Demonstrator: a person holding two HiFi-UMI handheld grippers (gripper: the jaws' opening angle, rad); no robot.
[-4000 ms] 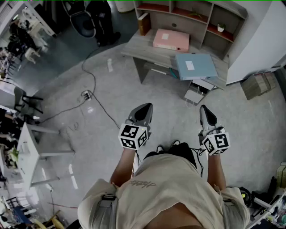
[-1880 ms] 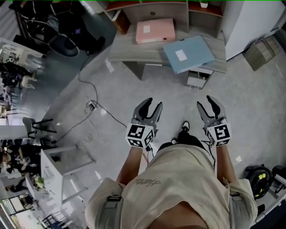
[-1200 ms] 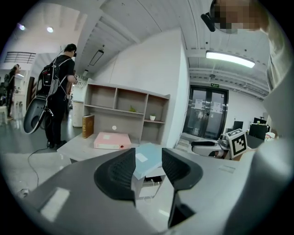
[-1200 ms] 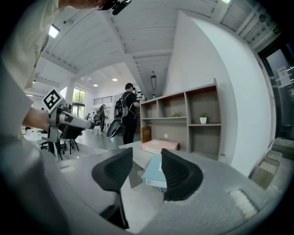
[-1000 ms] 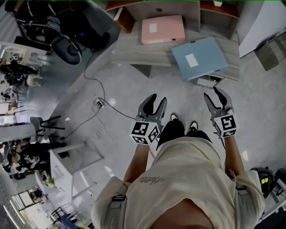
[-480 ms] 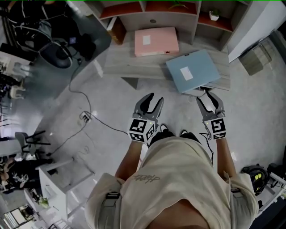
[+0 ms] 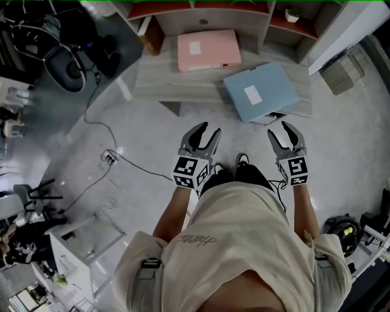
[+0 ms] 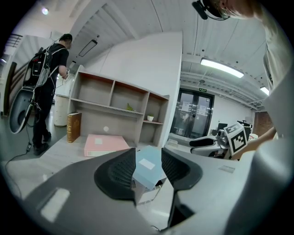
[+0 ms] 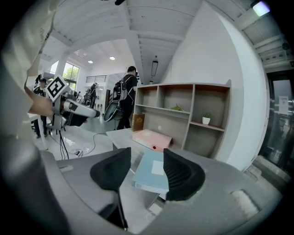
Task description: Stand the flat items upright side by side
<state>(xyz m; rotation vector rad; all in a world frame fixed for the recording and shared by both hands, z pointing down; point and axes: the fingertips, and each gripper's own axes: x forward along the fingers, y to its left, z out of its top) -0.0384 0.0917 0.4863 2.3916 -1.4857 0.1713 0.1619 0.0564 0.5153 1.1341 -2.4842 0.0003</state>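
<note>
Currently both binders lie flat on the desk (image 7: 173,85). The pink binder (image 7: 209,50) has a small white label on its top face and sits squarely at the desk's back, against the shelf unit (image 7: 207,15). The blue binder (image 7: 261,91) also has a white label. It lies skewed at the desk's front right corner, with one corner hanging past the front edge. The left claw (image 7: 207,130) is short of the desk's front edge, over the floor, jaws apart and empty. The right claw (image 7: 283,129) is also short of that edge, just below the blue binder's overhanging corner. Its jaws have just been opening, with nothing between the pads. From each claw's own camera the blue binder shows through the jaw gap, ahead and untouched.
</note>
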